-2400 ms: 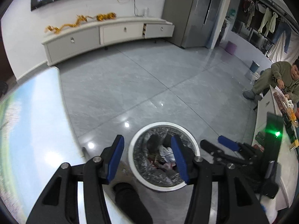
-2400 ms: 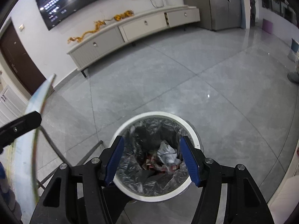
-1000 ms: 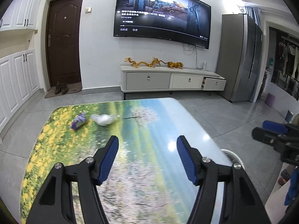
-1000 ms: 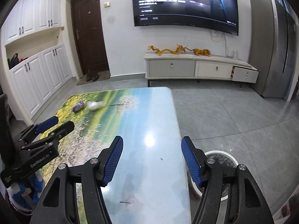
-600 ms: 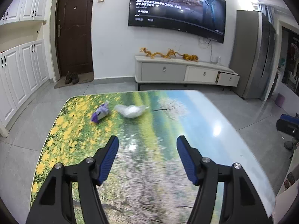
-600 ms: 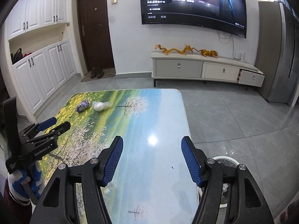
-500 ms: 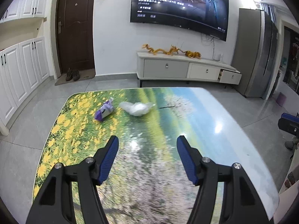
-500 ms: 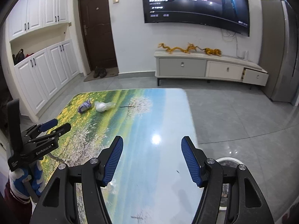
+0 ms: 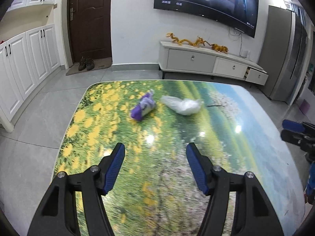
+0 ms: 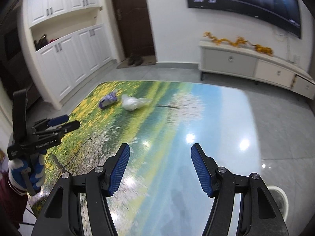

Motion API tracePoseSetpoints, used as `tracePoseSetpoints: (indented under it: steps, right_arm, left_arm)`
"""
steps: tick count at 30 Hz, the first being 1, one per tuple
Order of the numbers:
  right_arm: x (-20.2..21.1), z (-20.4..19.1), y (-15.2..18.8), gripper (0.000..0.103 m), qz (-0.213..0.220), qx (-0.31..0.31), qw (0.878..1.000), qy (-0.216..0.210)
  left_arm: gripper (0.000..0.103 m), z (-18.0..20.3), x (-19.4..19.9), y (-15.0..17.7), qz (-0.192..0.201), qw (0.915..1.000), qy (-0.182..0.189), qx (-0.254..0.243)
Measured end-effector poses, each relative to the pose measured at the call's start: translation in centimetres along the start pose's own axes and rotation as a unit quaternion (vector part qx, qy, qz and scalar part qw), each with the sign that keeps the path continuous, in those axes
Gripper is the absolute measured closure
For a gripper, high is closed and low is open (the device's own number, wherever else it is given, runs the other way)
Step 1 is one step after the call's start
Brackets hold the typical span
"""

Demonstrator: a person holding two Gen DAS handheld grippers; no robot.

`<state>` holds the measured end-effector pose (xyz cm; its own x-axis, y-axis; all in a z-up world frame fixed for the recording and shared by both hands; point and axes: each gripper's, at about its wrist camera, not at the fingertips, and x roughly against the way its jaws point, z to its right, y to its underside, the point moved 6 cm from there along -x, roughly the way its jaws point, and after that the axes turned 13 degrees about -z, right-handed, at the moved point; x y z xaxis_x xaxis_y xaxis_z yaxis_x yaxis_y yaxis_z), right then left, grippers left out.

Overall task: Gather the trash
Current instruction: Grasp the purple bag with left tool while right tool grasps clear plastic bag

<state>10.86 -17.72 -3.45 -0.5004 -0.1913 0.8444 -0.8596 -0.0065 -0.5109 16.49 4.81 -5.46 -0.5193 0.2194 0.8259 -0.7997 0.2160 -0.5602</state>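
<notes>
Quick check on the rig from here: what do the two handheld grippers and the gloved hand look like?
Both are the same build: a black angular frame with silver screws and two fingers faced with ribbed blue pads. The left gripper has white lettering along its black body and a tall black upright behind it. The hand holding it wears a blue and white glove, with a dark red sleeve below. The right gripper shows no lettering.

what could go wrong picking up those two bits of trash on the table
The purple wrapper and white plastic bag lie almost touching, so open jaws closing on one may nudge or drag the other. The glossy table could let the light bag slide away. The trash bin sits past the table's edge, a carry where loosely pinched plastic might drop.
</notes>
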Motion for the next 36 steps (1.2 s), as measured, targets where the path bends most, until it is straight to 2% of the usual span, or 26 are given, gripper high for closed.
tracePoseSetpoints:
  steps: [4, 8, 11, 15, 22, 26, 29, 31, 33, 36]
  right_arm:
    - [-3.0, -0.9, -2.3, 0.039, -0.011, 0.024, 0.999, -0.024]
    - [-4.9, -1.3, -4.3, 0.039, -0.016, 0.047, 0.998, -0.031]
    - [-6.0, -1.4, -5.8, 0.039, -0.015, 0.059, 0.998, -0.035]
    - [-7.7, -1.8, -7.5, 0.039, -0.022, 0.077, 0.996, -0.042]
    - [-11.1, -4.2, -11.2, 0.039, -0.027, 0.113, 0.991, -0.071]
    - [-13.5, -5.2, -12.3, 0.039, -0.046, 0.126, 0.986, -0.096]
    - [-15.5, -5.6, -12.4, 0.041, -0.065, 0.139, 0.984, -0.092]
    - [-16.3, -5.8, -12.4, 0.046, -0.073, 0.147, 0.982, -0.091]
    - [-16.6, -5.7, -12.4, 0.052, -0.073, 0.15, 0.982, -0.092]
    - [-16.3, -5.7, -12.1, 0.062, -0.071, 0.153, 0.981, -0.093]
  left_arm:
    - [0.04, -0.7, -0.9, -1.7, -0.002, 0.9999, 0.013, -0.004]
    - [0.04, -0.7, -3.0, -4.7, -0.007, 0.9995, 0.029, -0.007]
    - [0.04, -0.9, -5.6, -6.4, -0.019, 0.9995, 0.02, -0.013]
    - [0.04, -1.8, -8.8, -7.5, -0.039, 0.999, -0.005, -0.019]
    - [0.04, -3.4, -11.2, -8.5, -0.049, 0.9988, 0.0, -0.002]
    - [0.04, -3.5, -12.0, -8.7, -0.047, 0.9988, 0.013, 0.002]
    - [0.044, -3.4, -12.1, -8.8, -0.047, 0.9986, 0.022, 0.0]
    - [0.052, -3.3, -12.3, -8.8, -0.053, 0.9982, 0.028, -0.002]
    - [0.064, -3.2, -12.5, -9.0, -0.056, 0.998, 0.028, -0.005]
    - [0.072, -2.5, -12.5, -9.0, -0.057, 0.9978, 0.03, -0.014]
